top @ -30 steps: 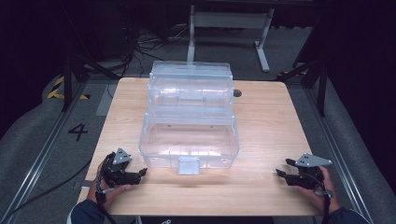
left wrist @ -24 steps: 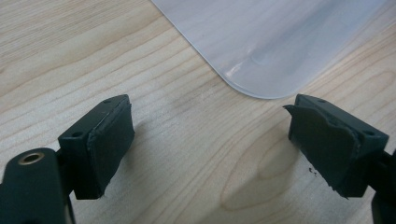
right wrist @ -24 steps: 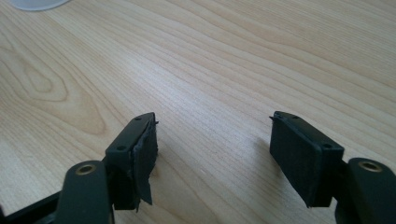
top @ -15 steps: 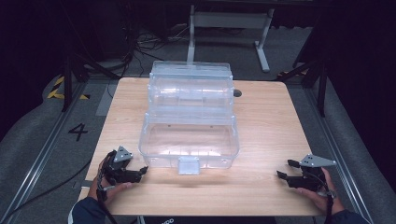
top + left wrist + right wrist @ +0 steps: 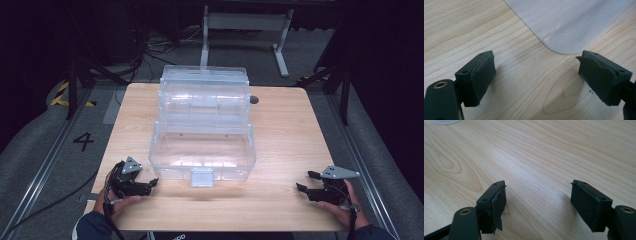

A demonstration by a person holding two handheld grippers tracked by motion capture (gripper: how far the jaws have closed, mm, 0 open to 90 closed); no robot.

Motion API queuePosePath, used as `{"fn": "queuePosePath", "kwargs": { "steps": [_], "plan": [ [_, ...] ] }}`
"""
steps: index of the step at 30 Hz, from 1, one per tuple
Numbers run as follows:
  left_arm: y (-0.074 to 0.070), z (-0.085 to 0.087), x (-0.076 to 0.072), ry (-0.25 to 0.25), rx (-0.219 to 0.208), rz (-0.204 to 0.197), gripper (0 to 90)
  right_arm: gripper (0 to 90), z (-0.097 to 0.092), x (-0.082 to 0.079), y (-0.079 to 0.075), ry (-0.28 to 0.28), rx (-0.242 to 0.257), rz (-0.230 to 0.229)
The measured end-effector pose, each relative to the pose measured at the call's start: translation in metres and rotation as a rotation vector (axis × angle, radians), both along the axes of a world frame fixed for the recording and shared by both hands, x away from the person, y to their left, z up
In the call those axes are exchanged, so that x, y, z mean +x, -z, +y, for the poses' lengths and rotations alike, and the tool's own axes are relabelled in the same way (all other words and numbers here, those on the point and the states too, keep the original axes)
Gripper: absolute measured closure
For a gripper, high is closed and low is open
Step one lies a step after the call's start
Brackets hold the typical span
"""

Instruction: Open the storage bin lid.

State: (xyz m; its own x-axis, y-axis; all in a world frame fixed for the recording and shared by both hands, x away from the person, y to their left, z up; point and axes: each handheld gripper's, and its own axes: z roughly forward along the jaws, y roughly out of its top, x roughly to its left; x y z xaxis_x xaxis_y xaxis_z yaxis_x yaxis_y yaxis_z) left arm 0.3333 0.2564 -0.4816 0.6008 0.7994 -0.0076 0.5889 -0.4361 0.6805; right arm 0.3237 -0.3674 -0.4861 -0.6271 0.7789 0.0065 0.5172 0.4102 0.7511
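From the high view, the one piece of writing I can read is a black "4" [image 5: 83, 141] on the grey floor left of the table [image 5: 290, 150]. The clear plastic box [image 5: 202, 127] stands in the middle of the light wood table, and I use it as my landmark. It is see-through and stepped: a taller ribbed part at the far side, a wider open bin toward me, and a small square latch tab [image 5: 202, 177] at the middle of its near edge. A small dark knob [image 5: 254, 99] sits on the table just off its far right corner. My left gripper [image 5: 145, 186] rests near the box's near left corner, apart from it. My right gripper [image 5: 303, 183] lies well apart from the box, off its near right side.

In the left gripper view, the jaws stand wide with bare wood between them, and a rounded frosted corner of the box [image 5: 566, 22] lies just beyond them.

In the right gripper view, the jaws are also spread wide over bare wood grain, holding nothing.
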Motion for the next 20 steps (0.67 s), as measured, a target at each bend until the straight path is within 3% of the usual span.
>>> {"fn": "queuePosePath", "kwargs": {
  "steps": [20],
  "plan": [
    [-0.0001,0.0002,-0.0001,0.000,0.003,-0.002,14.4,25.2,0.0022,0.0028,0.0003,0.002,-0.001,0.002]
  ]
}}
